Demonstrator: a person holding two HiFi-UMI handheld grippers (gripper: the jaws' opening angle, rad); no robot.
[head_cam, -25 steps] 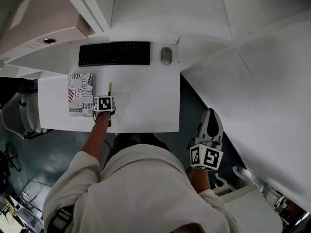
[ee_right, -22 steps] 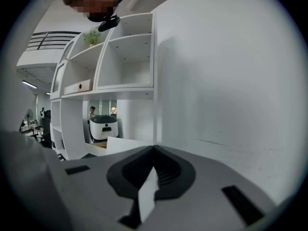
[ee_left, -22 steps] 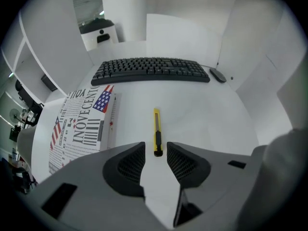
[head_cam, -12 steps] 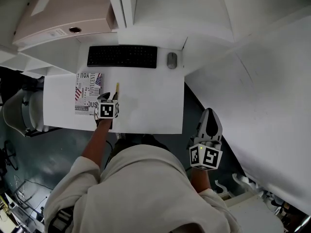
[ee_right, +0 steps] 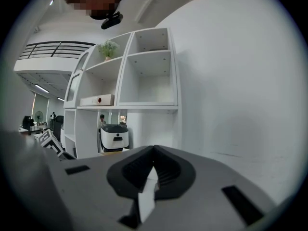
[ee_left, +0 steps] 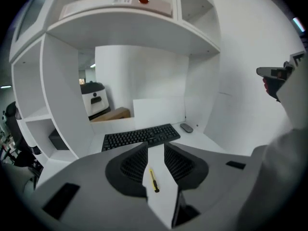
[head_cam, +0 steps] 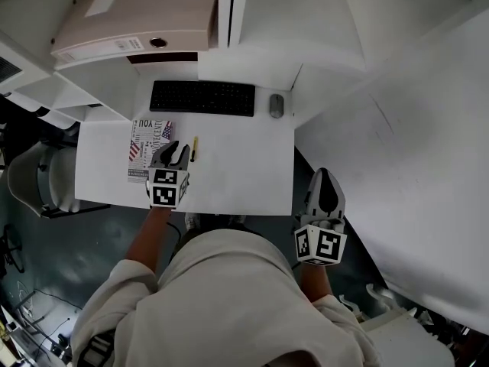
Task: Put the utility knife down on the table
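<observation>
The utility knife (head_cam: 194,148), yellow with a black end, lies flat on the white table (head_cam: 244,174), free of both grippers. My left gripper (head_cam: 173,151) hangs above the table just left of it, open, with nothing between its pads; its jaws have just been closing a little. In the left gripper view the knife (ee_left: 153,181) shows through the gap of the left gripper (ee_left: 155,148), down on the tabletop. My right gripper (head_cam: 325,178) is off the table's right edge, shut and empty, and in its own view the right gripper (ee_right: 153,150) faces white shelves.
A black keyboard (head_cam: 202,98) and a grey mouse (head_cam: 276,105) lie at the table's far edge. A printed booklet (head_cam: 147,147) lies left of the left gripper. White shelves with a binder (head_cam: 134,14) stand behind. A chair (head_cam: 38,178) stands at the left, a white wall (head_cam: 397,151) at the right.
The left gripper has risen from the table and drawn back toward the near edge, away from the knife, which lies where it was. The right gripper has shifted slightly.
</observation>
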